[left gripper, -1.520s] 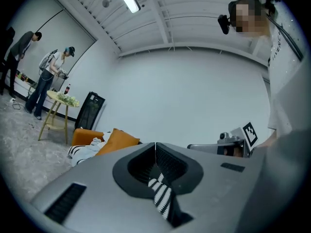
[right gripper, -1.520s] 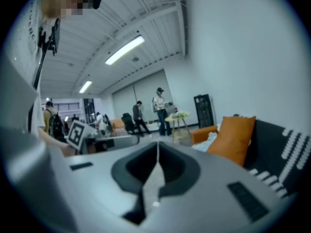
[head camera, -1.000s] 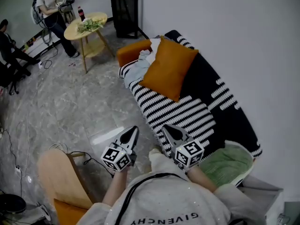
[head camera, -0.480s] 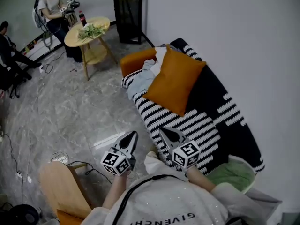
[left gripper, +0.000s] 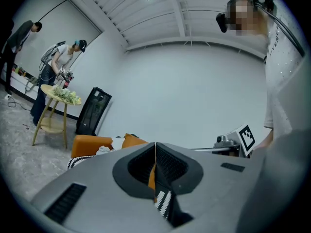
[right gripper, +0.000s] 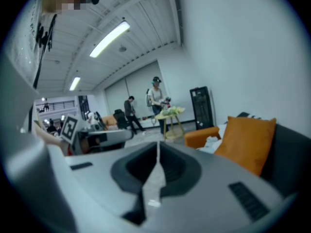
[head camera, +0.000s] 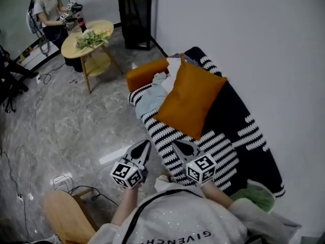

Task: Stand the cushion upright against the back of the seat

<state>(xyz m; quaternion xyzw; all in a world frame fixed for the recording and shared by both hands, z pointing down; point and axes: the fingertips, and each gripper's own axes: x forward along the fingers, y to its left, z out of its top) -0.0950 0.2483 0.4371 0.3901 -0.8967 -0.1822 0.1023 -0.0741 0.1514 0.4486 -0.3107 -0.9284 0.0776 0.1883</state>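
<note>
The orange cushion [head camera: 190, 98] leaned upright against the back of the striped sofa [head camera: 216, 142], at one o'clock from my tools. My left tool [head camera: 143, 146] and right tool [head camera: 181, 146] hung beside the seat's near end, jaws together, empty.

"How many cushions?"
"One orange cushion [head camera: 190, 98], on one striped sofa [head camera: 238, 136]."
"Grippers?"
"Two: the left gripper [head camera: 145, 143] and the right gripper [head camera: 177, 144]. Also one round table [head camera: 86, 35], upper left of the frame."
</note>
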